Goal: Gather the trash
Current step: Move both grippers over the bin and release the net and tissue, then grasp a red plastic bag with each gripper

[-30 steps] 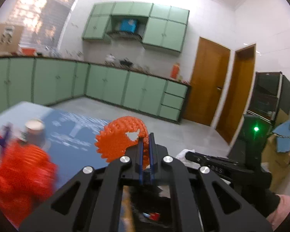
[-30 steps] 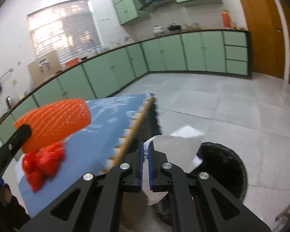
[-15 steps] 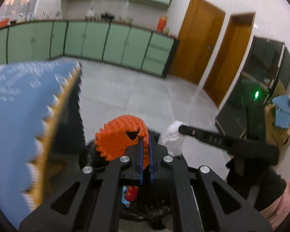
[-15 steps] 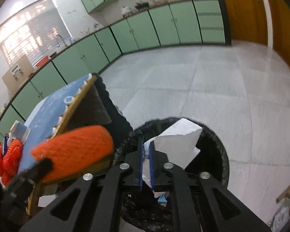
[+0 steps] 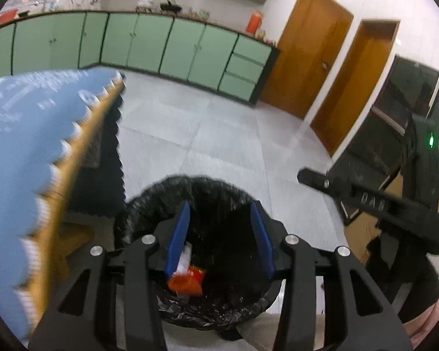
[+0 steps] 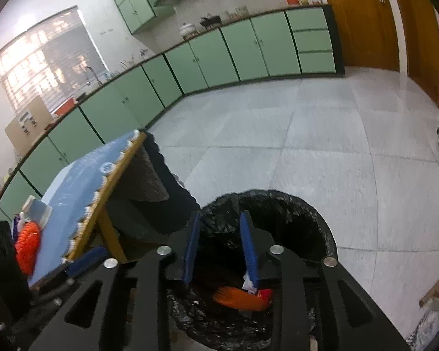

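Note:
A black-lined trash bin (image 5: 149,204) stands on the floor beside the table; it also shows in the right wrist view (image 6: 316,213). My left gripper (image 5: 219,237) is open and empty above the bin. My right gripper (image 6: 221,245) is open and empty above it too. Orange netting (image 6: 237,297) and white paper (image 5: 183,259) lie inside the bin with an orange wrapper (image 5: 187,282). More orange netting (image 6: 27,245) sits on the blue table (image 6: 82,175).
The table's scalloped edge (image 5: 70,161) is left of the bin. A small cup (image 6: 38,209) stands on the table by the netting. Green cabinets (image 5: 149,44) line the far wall. Wooden doors (image 5: 310,52) and a dark cabinet (image 5: 409,99) are at right.
Both grippers moved from beside the table to over the bin and opened. The orange netting left the left gripper and the white paper left the right gripper; both now lie in the bin.

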Tool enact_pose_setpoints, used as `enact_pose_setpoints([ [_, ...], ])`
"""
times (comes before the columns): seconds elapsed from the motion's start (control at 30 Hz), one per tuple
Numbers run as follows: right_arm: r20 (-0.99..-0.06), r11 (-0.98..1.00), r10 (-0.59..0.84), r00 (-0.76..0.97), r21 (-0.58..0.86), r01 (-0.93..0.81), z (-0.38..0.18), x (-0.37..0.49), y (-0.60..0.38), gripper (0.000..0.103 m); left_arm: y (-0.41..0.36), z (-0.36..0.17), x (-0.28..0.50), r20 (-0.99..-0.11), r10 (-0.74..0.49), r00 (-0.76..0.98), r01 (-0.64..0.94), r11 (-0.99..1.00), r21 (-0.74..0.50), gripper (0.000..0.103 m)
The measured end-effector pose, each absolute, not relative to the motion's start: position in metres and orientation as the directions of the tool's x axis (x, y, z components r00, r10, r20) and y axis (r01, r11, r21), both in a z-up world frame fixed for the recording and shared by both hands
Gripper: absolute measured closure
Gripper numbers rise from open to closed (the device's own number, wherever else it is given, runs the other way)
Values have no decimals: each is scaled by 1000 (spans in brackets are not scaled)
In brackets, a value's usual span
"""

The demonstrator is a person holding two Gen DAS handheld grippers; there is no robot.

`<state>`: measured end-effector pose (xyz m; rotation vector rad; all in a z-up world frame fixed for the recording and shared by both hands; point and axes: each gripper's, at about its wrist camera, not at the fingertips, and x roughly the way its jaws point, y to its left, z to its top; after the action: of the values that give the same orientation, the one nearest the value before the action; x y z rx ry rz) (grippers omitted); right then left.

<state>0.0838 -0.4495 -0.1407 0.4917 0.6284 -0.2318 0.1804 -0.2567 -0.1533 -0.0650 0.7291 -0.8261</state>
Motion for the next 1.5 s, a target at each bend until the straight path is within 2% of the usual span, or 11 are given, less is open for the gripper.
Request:
enact_pose_setpoints([
  [0.13, -561, 883, -71, 825, 350, 314, -109, 76, -421, 50, -215, -108, 160, -476, -661, 580, 631, 734, -252, 47],
  [0.2, -533, 902, -82, 842, 319, 290, -93, 74, -400, 37, -189, -89, 147, -437, -623, 648, 603, 771, -205, 39],
  [0.3, -489, 928, -68, 869, 289, 235, -69, 76, -365, 25, -143, -67, 131, -392, -544, 741, 530, 834, -155, 28],
  [0.33, -480, 934, -57, 876, 284, 216, -64, 77, -354, 24, -125, -60, 127, -390, -513, 765, 498, 855, -146, 28],
  [0.4, -461, 946, -32, 887, 272, 176, -54, 82, -330, 14, -92, -51, 122, -390, -451, 803, 437, 890, -128, 27],
  [0.53, -423, 965, 32, 905, 249, 83, -43, 94, -272, 7, -38, -37, 112, -381, -331, 863, 318, 943, -98, 23],
  [0.73, -440, 963, 176, 880, 262, -61, -54, 120, -194, 7, 26, -36, 104, -394, -170, 903, 164, 985, -49, 22],
  [0.97, -495, 951, 273, 825, 267, -154, -85, 146, -131, 17, 63, -43, 96, -398, -98, 912, 89, 995, -41, 22],
  [1.27, -559, 948, 307, 770, 256, -192, -110, 172, -94, 27, 86, -58, 107, -418, -31, 908, 22, 999, -26, 22],
  [1.37, -583, 942, 329, 743, 253, -219, -114, 179, -86, 43, 88, -63, 111, -429, -38, 902, 23, 999, -41, 22],
  [1.5, -574, 919, 391, 720, 279, -277, -114, 180, -82, 76, 89, -70, 114, -446, -47, 894, 26, 998, -54, 22],
])
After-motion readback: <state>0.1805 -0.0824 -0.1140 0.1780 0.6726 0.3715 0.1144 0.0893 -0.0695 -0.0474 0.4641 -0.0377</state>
